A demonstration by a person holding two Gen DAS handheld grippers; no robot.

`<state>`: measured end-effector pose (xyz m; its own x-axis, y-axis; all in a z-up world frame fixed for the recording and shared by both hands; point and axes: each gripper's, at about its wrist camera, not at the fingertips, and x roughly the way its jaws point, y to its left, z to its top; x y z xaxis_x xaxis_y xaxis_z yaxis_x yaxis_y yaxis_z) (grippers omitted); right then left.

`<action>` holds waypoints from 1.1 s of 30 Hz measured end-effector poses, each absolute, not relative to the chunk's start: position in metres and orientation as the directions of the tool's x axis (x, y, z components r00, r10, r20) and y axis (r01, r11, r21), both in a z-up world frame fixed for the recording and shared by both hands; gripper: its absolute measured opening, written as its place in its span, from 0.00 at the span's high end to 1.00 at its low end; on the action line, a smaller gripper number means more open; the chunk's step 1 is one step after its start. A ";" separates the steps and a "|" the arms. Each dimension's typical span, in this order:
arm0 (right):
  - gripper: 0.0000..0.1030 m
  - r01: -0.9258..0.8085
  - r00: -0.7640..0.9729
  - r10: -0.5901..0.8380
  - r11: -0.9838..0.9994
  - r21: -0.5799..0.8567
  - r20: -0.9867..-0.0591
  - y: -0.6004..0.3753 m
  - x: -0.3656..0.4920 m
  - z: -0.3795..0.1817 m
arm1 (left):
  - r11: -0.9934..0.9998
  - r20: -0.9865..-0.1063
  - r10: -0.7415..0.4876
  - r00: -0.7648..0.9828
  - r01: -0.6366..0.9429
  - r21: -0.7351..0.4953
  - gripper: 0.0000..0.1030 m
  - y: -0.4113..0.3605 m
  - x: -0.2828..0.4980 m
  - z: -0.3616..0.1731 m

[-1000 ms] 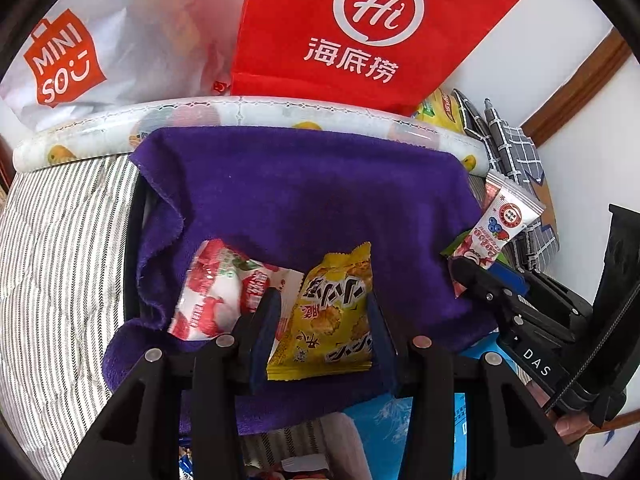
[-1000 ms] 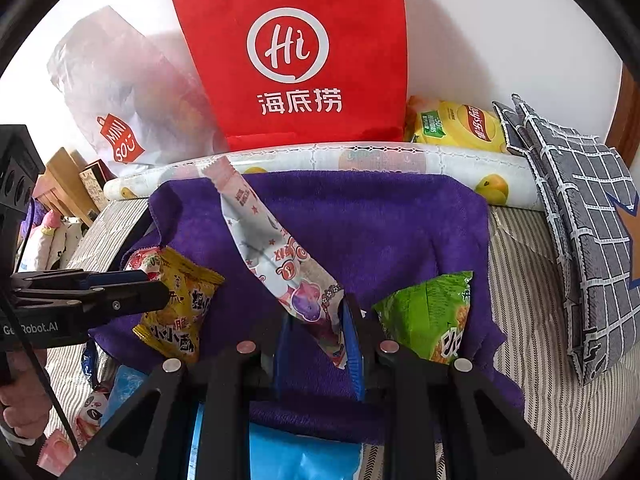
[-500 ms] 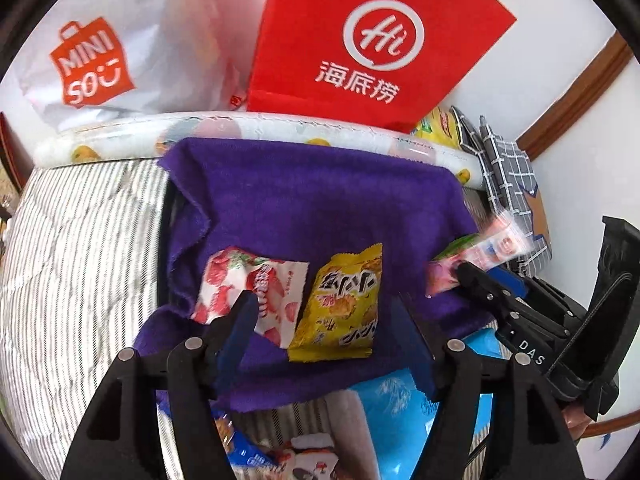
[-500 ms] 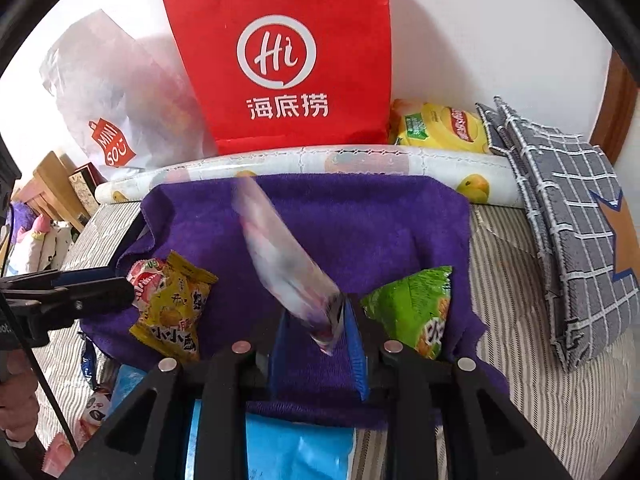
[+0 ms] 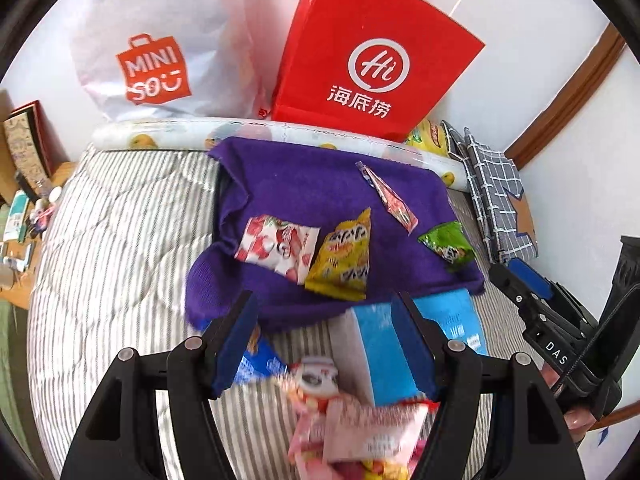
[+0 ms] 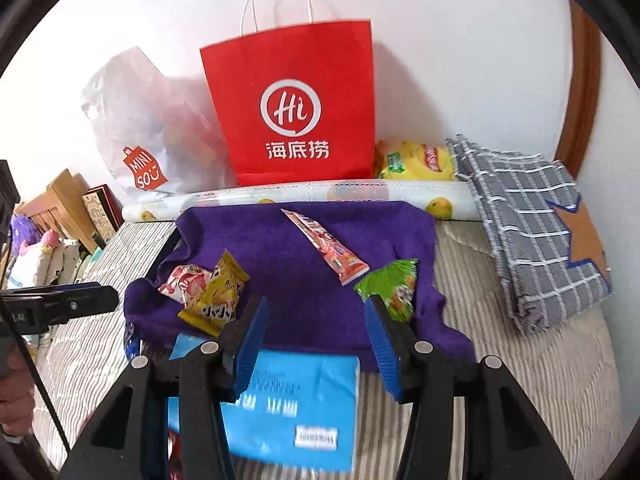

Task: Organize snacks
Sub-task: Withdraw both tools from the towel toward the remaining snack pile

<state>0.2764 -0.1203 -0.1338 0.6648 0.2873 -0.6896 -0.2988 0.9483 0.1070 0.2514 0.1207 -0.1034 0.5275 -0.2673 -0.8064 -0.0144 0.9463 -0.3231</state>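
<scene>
4 snack packets lay on the purple towel [image 5: 320, 184]
Left tongs [image 5: 324, 344] gaped empty; right tongs [image 6: 316, 336] were opening, holding nothing.

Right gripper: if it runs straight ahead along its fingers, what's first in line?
Probably the purple towel: it fills the gap ahead of the right gripper, whose empty jaws are opening. The blue packet lies nearer but lower; depth unclear.

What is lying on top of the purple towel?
On the purple towel: a strawberry packet, a yellow packet, a long red stick packet and a green packet. What lies beneath the towel is covered.
</scene>
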 end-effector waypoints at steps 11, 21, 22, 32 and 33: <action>0.52 -0.318 0.596 0.320 0.936 0.150 -0.736 -0.115 0.218 -0.137 | 0.948 -0.792 -0.258 0.554 -0.012 -0.318 0.34 0.119 0.196 -0.094; 0.47 -0.395 0.544 0.352 0.908 0.137 -0.762 -0.079 0.189 -0.149 | 0.951 -0.789 -0.223 0.572 -0.050 -0.305 0.34 0.138 0.167 -0.098; 0.47 -0.408 0.542 0.358 0.903 0.134 -0.760 -0.074 0.187 -0.149 | 0.952 -0.791 -0.213 0.573 -0.059 -0.299 0.34 0.142 0.164 -0.099; 0.46 -0.546 0.492 0.442 0.828 0.129 -0.750 -0.022 0.174 -0.155 | 0.934 -0.788 -0.218 0.576 -0.110 -0.340 0.34 0.174 0.151 -0.112; 0.46 -0.551 0.491 0.446 0.825 0.130 -0.749 -0.019 0.174 -0.156 | 0.933 -0.787 -0.220 0.576 -0.113 -0.343 0.34 0.177 0.151 -0.113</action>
<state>0.1739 -0.0193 -0.1560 0.4907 0.4455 -0.7488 -0.5508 0.8245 0.1297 0.1507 0.1771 -0.1129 0.5763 -0.2195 -0.7872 -0.1131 0.9325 -0.3429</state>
